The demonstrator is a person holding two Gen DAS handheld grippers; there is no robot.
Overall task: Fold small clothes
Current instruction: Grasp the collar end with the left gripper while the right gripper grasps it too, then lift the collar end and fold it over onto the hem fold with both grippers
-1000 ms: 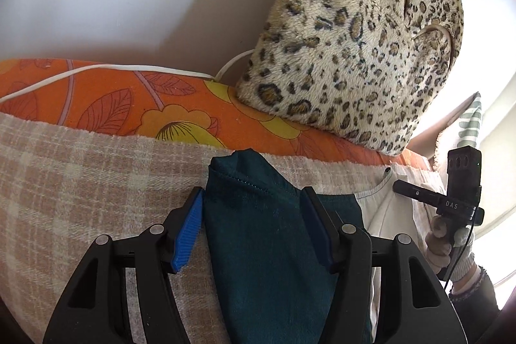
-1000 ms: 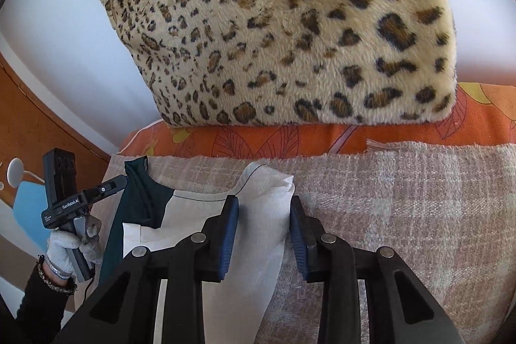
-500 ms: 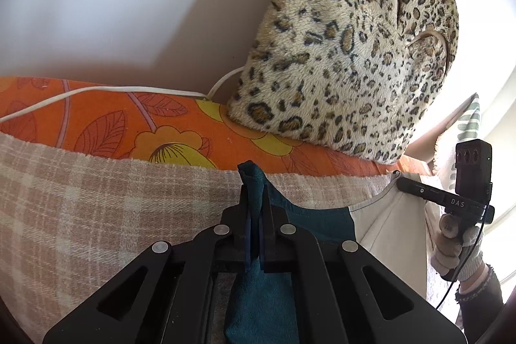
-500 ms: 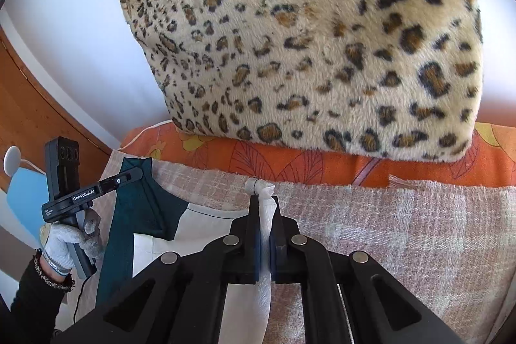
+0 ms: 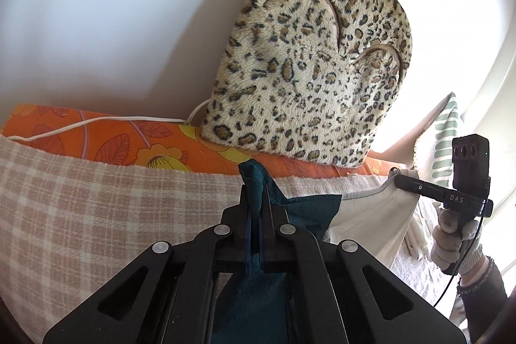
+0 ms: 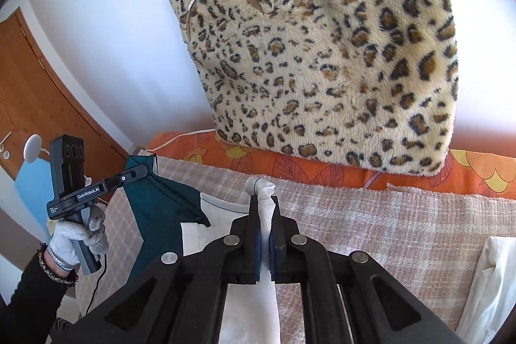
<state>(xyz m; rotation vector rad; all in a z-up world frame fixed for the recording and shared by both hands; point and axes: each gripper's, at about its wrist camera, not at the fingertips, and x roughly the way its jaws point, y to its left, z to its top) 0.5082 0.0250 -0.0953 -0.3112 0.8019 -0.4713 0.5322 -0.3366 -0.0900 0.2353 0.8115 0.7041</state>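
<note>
A small teal and white garment [image 5: 322, 208] hangs stretched between my two grippers above a checked beige blanket [image 5: 96, 208]. My left gripper [image 5: 256, 199] is shut on its teal corner, which pokes out past the tips. My right gripper [image 6: 265, 205] is shut on its white corner [image 6: 261, 186]. In the right wrist view the teal part [image 6: 161, 208] runs to the left gripper [image 6: 142, 171]. In the left wrist view the white part [image 5: 371, 215] runs to the right gripper [image 5: 400, 179].
A leopard-print cushion [image 5: 309, 79] leans on the white wall behind, on an orange floral sheet [image 5: 113, 137] with a white cable [image 5: 96, 120]. A striped pillow [image 5: 445, 131] lies right. A white cloth [image 6: 490, 286] lies at the blanket's right. A wooden door [image 6: 25, 86] stands left.
Both grippers closed from open onto the garment's corners, then rose, lifting its top edge off the blanket and pulling it taut between them.
</note>
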